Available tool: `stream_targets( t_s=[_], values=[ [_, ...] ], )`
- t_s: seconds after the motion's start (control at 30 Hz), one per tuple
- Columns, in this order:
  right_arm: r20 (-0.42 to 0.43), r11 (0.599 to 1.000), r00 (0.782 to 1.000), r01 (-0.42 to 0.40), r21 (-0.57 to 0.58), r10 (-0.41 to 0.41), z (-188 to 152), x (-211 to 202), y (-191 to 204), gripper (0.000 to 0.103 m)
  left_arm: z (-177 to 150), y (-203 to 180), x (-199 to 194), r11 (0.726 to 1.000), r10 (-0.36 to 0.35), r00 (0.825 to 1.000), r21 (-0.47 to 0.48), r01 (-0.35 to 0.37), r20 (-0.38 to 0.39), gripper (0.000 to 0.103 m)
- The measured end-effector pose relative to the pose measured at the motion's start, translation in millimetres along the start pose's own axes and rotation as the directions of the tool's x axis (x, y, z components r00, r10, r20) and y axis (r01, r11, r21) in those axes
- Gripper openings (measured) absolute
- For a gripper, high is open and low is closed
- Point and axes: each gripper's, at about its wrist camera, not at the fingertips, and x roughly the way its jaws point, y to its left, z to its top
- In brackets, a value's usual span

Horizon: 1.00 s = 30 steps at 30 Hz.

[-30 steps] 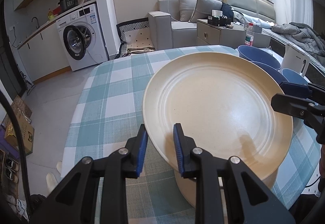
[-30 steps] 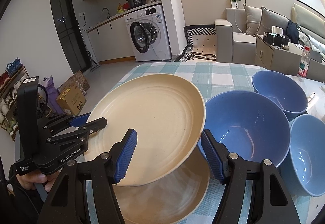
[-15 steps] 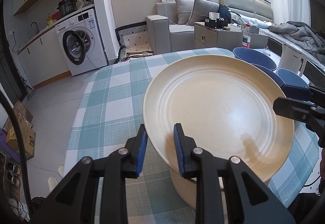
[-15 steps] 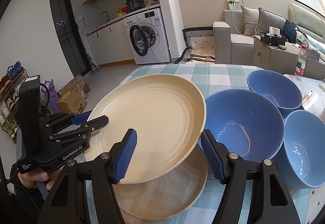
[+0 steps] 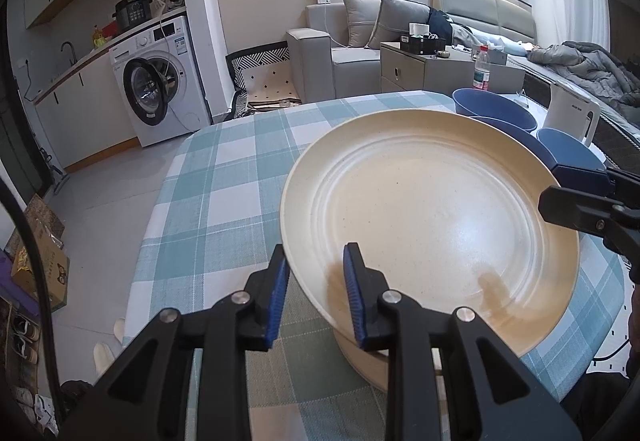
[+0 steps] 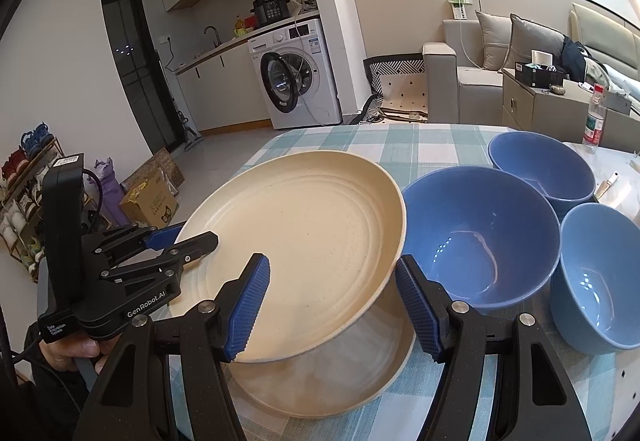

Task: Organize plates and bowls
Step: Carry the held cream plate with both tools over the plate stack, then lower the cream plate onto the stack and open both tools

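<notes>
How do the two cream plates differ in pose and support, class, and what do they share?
The upper cream plate is tilted and held off the table, its rim clamped in the left tool; the lower cream plate lies flat on the checked tablecloth with nothing gripping it. The upper plate shows its whole face; the lower plate is mostly hidden beneath it. Both are round, cream and ringed inside.

We count two cream plates, one (image 6: 304,241) raised at nine o'clock above the other (image 6: 332,377), and three blue bowls (image 6: 480,237) (image 6: 540,165) (image 6: 600,273).
</notes>
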Motion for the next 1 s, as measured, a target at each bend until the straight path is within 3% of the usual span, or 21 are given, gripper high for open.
stream_targets(
  t_s=[1.0],
  values=[
    [-0.015, 1.0, 1.0, -0.028, -0.003, 0.028, -21, -4, -4, 0.068, -12, -10, -2, 1.0, 0.005, 1.0, 0.014, -0.005, -0.016, 0.026]
  ],
)
